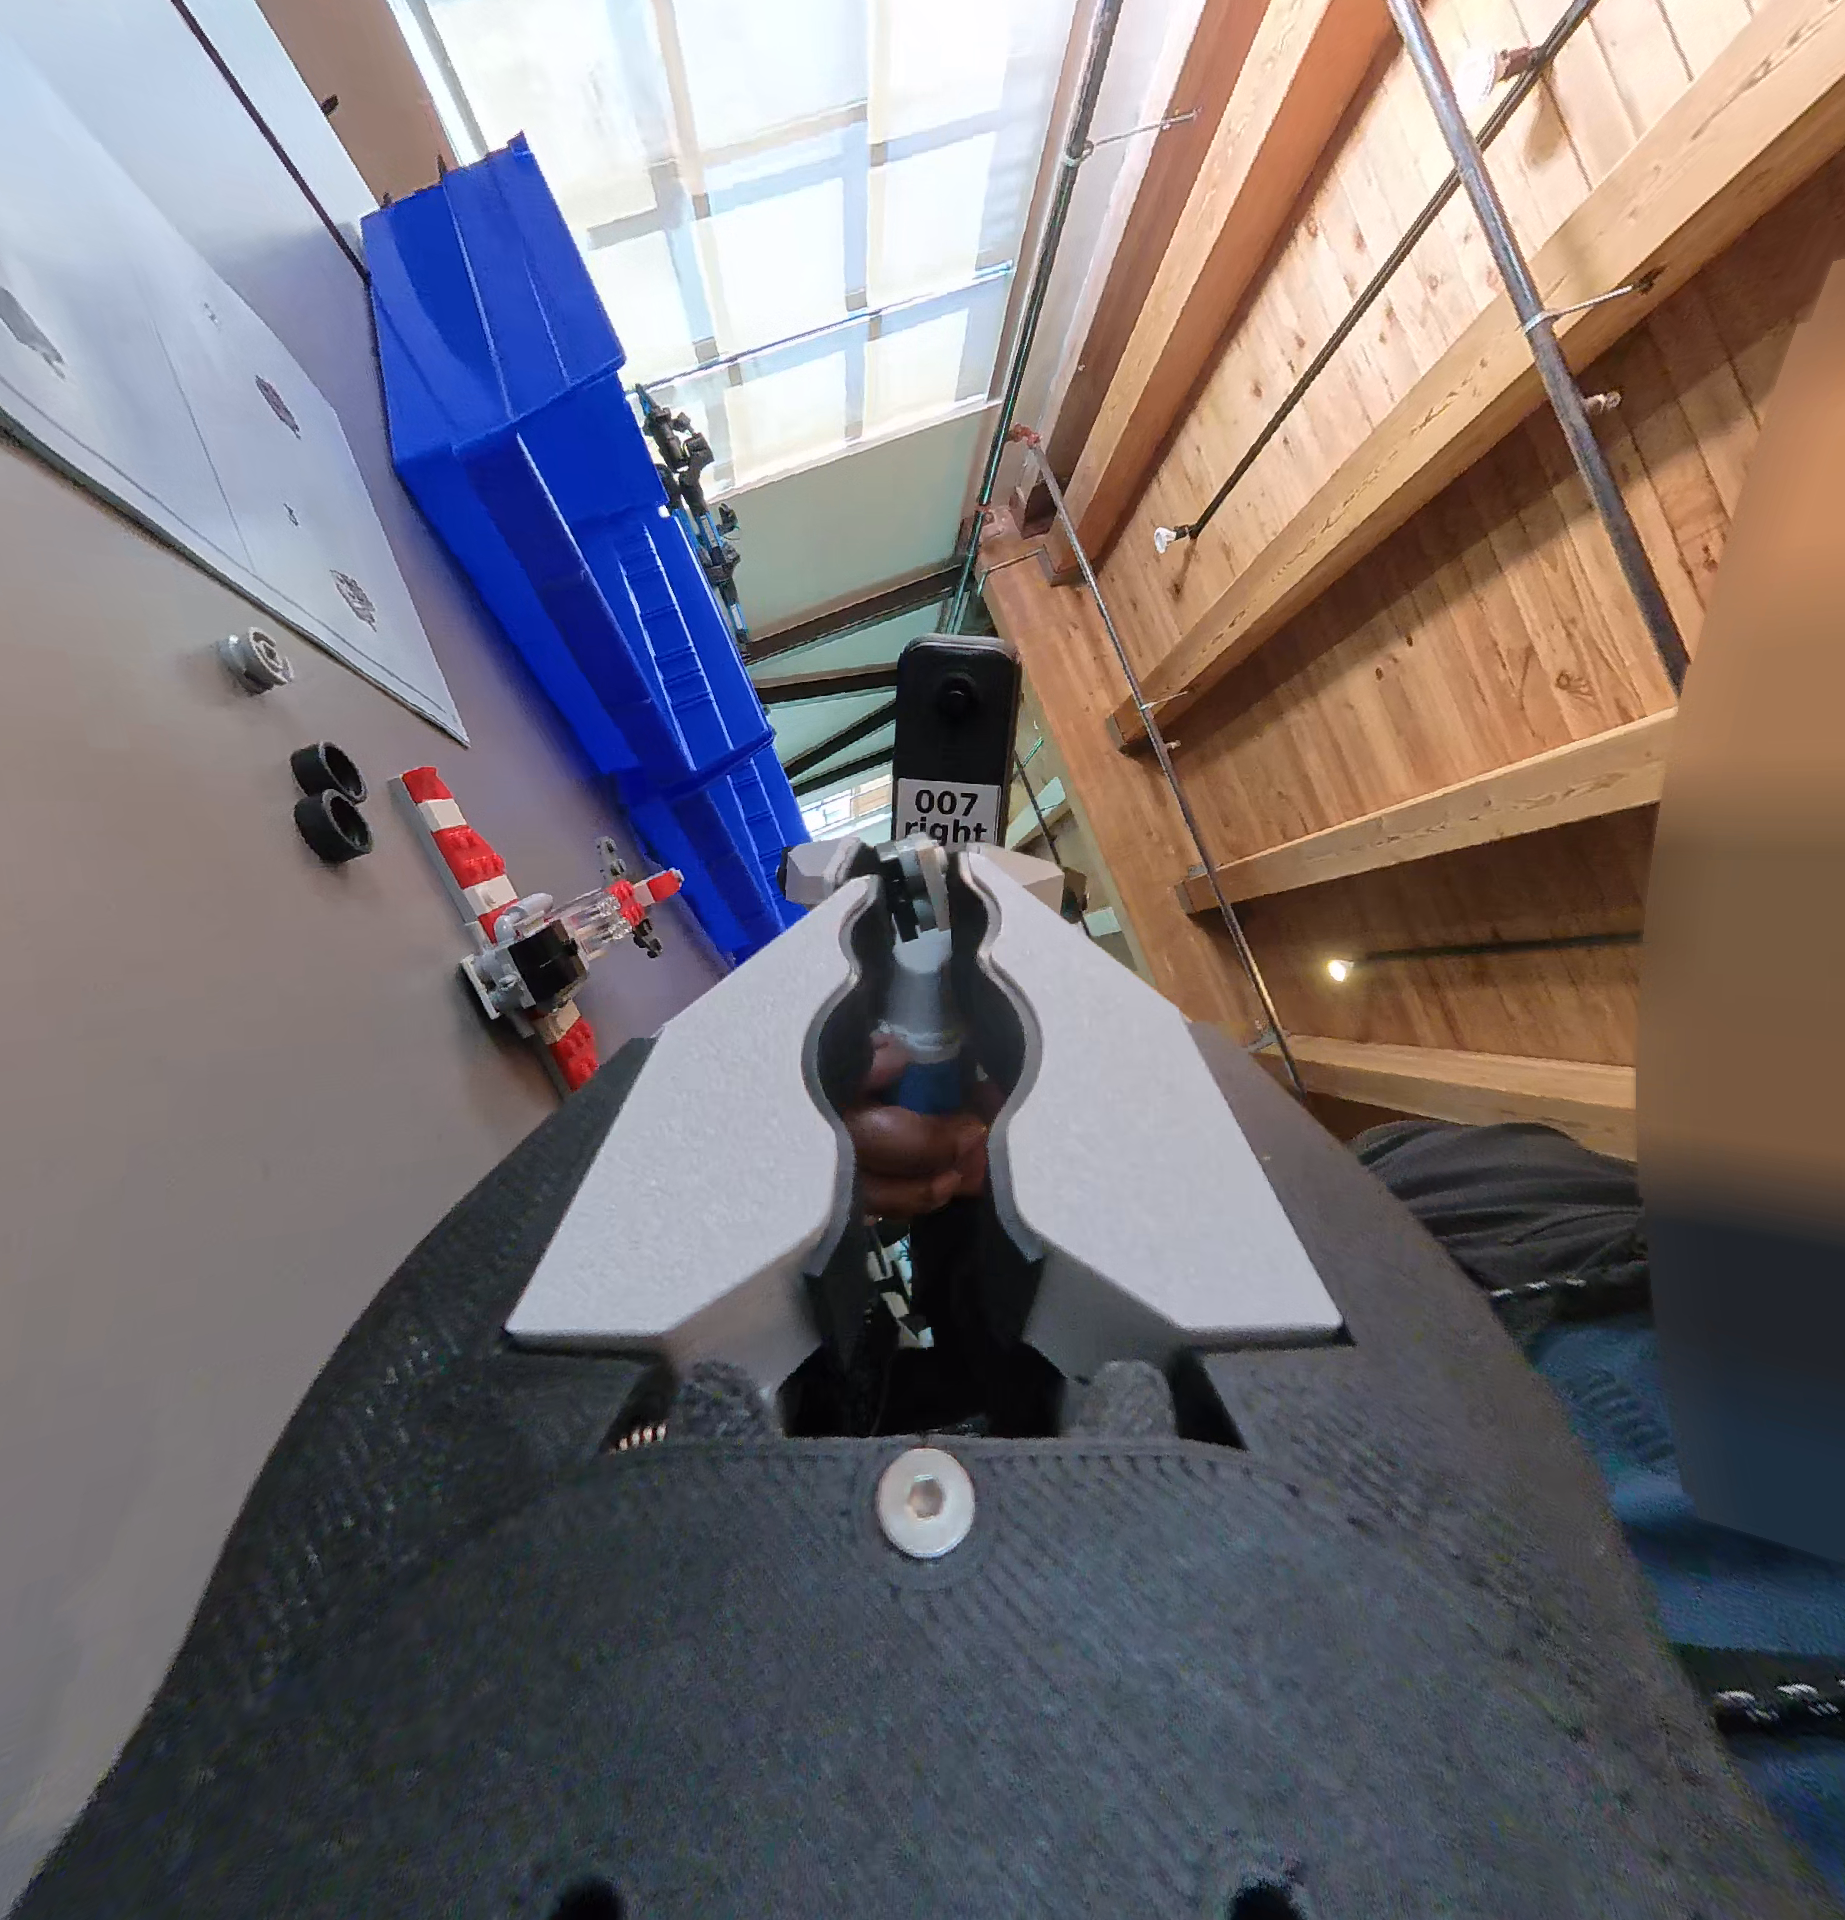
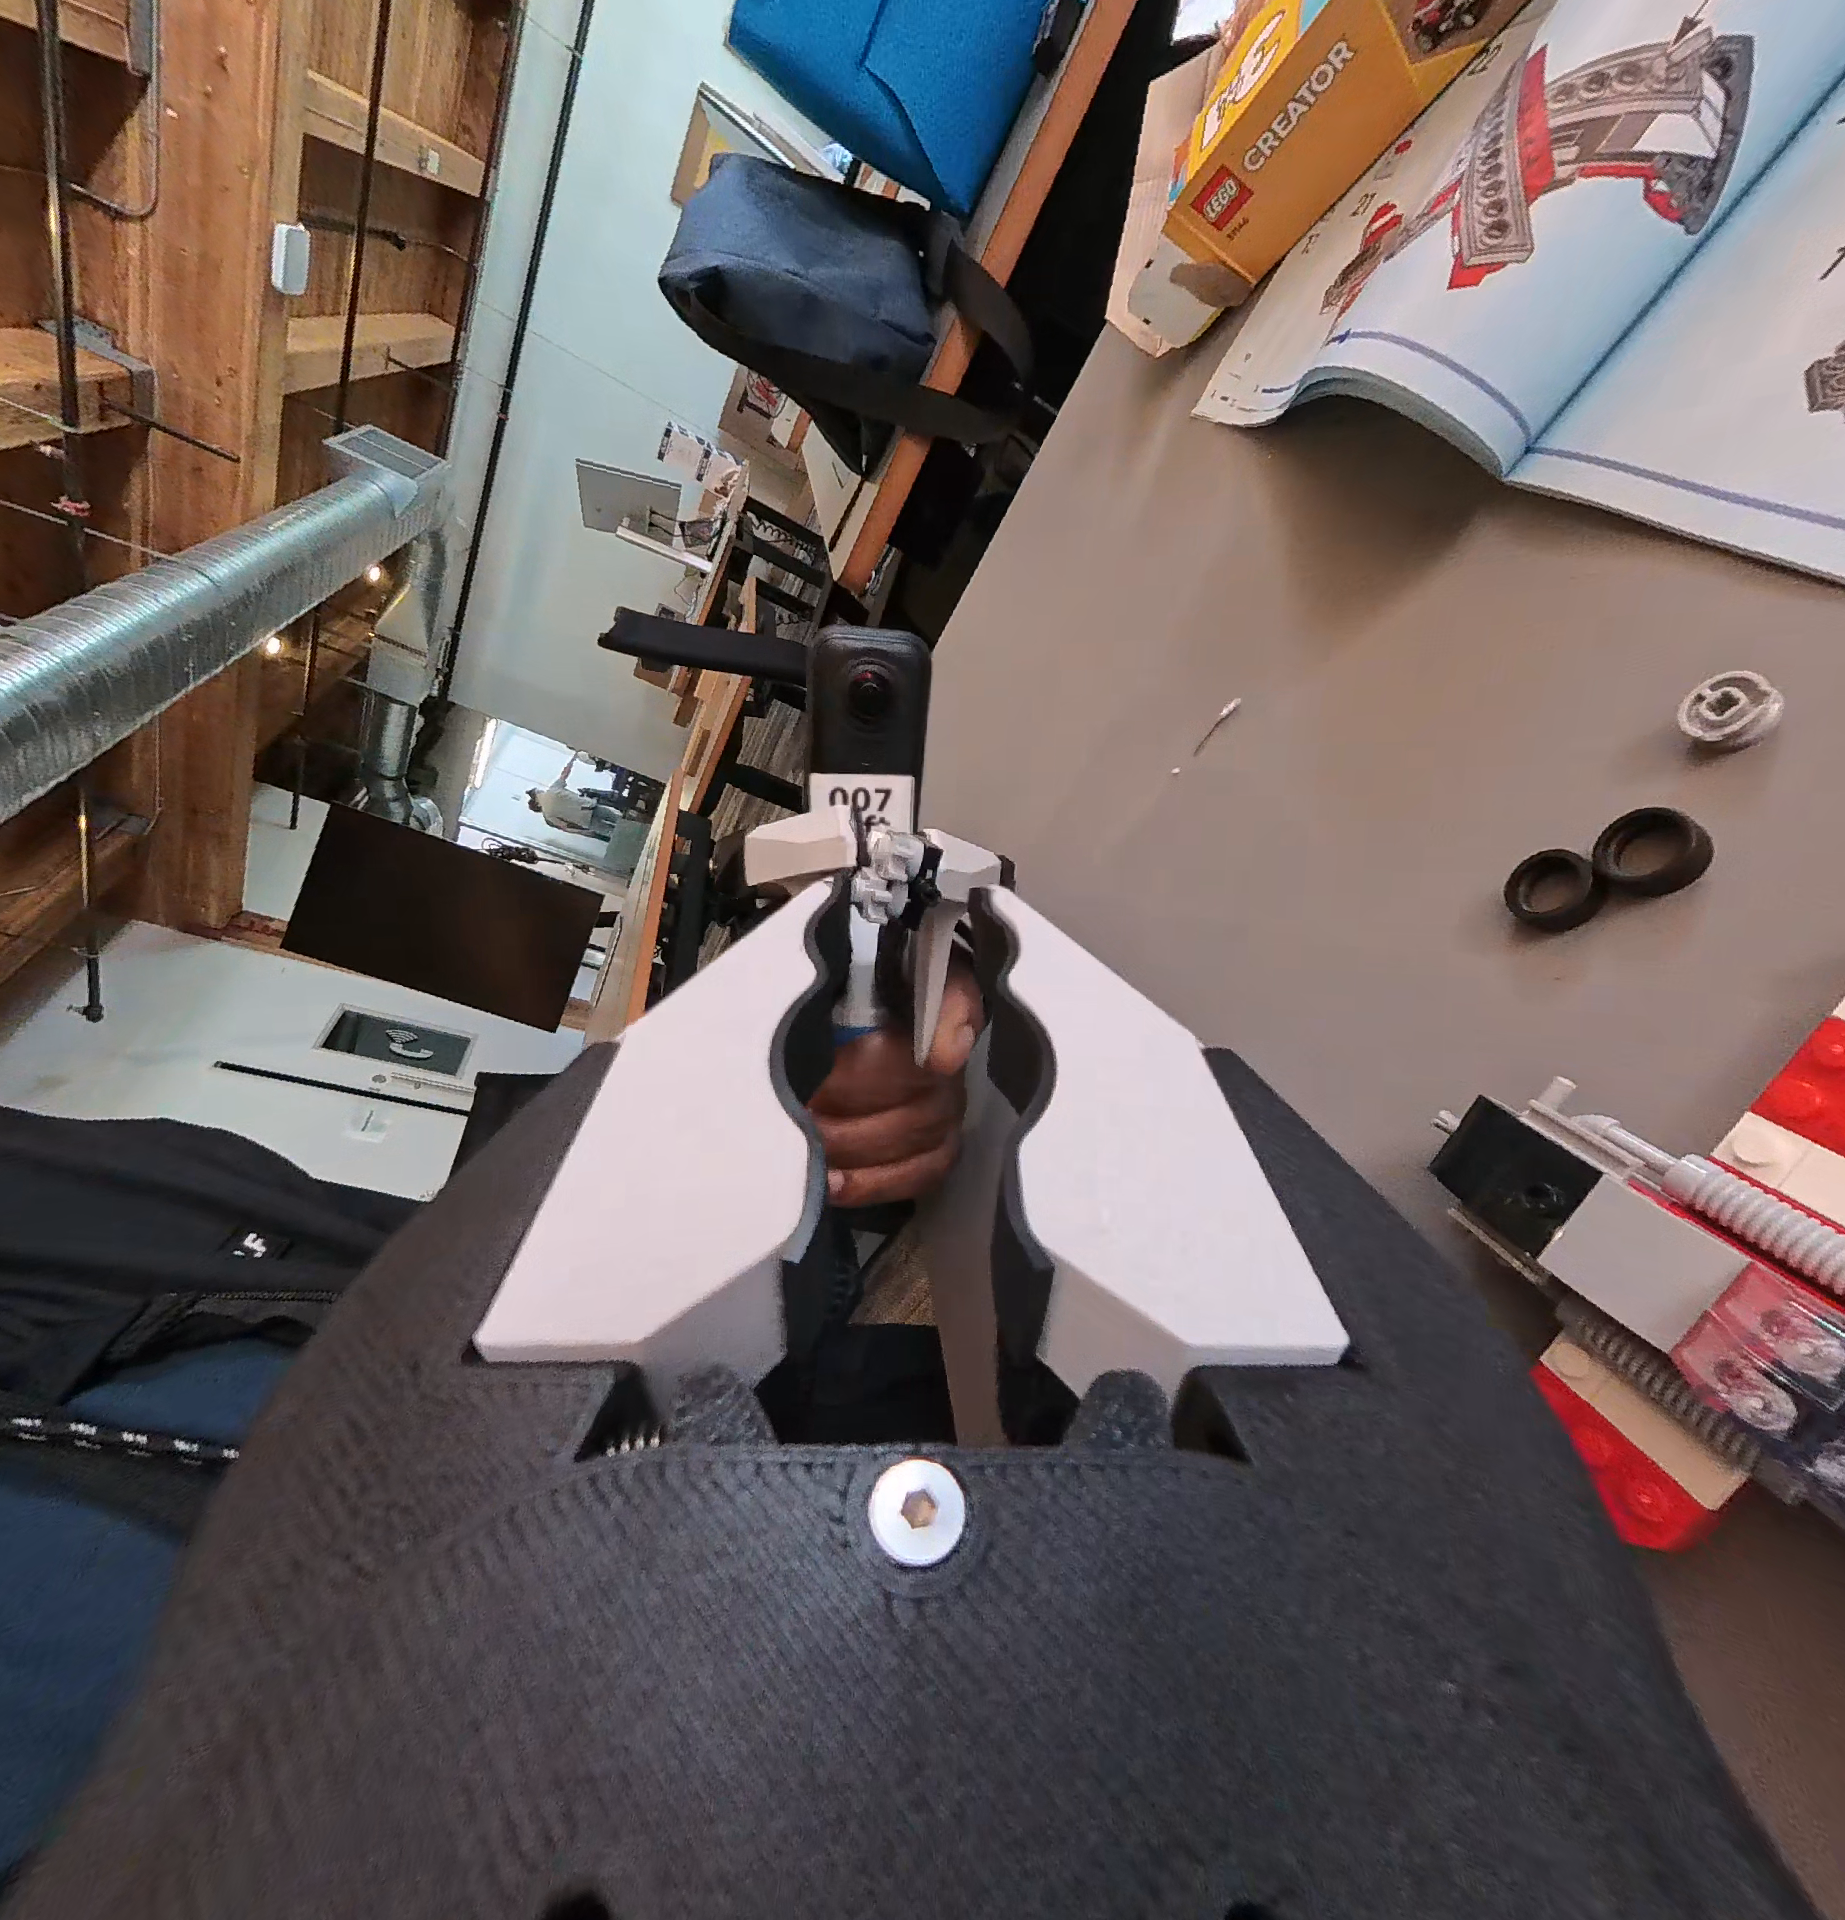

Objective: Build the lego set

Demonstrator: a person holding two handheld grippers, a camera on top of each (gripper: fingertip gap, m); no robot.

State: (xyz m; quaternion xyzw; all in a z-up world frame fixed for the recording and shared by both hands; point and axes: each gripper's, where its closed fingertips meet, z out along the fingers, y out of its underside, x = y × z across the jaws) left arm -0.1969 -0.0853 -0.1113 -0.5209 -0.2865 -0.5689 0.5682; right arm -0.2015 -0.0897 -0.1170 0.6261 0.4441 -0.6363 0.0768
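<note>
My left gripper [image 1: 916, 878] and my right gripper [image 2: 897, 894] face each other in the air beside the grey table [image 2: 1313, 675]. Both close on one small grey and black lego assembly [image 1: 913, 894], which also shows in the right wrist view [image 2: 890, 875]. A hand holds each handle behind the fingers. The red and white lego model [image 1: 528, 940] with a black block and clear parts lies on the table, and is close at the right in the right wrist view [image 2: 1770, 1247]. Two black tyres [image 2: 1604, 868] and a round grey piece [image 2: 1728, 712] lie loose near it.
The open instruction booklet [image 2: 1676, 312] and the yellow lego box [image 2: 1302, 135] lie at the table's far side. Blue bins [image 1: 565, 499] stand along the table edge. The tyres [image 1: 331, 800] and round grey piece [image 1: 256, 657] also show in the left wrist view. My two grippers' fingertips are within a few centimetres of each other. Both grippers' tips are roughly 12 cm from the round grey piece [image 2: 1728, 712].
</note>
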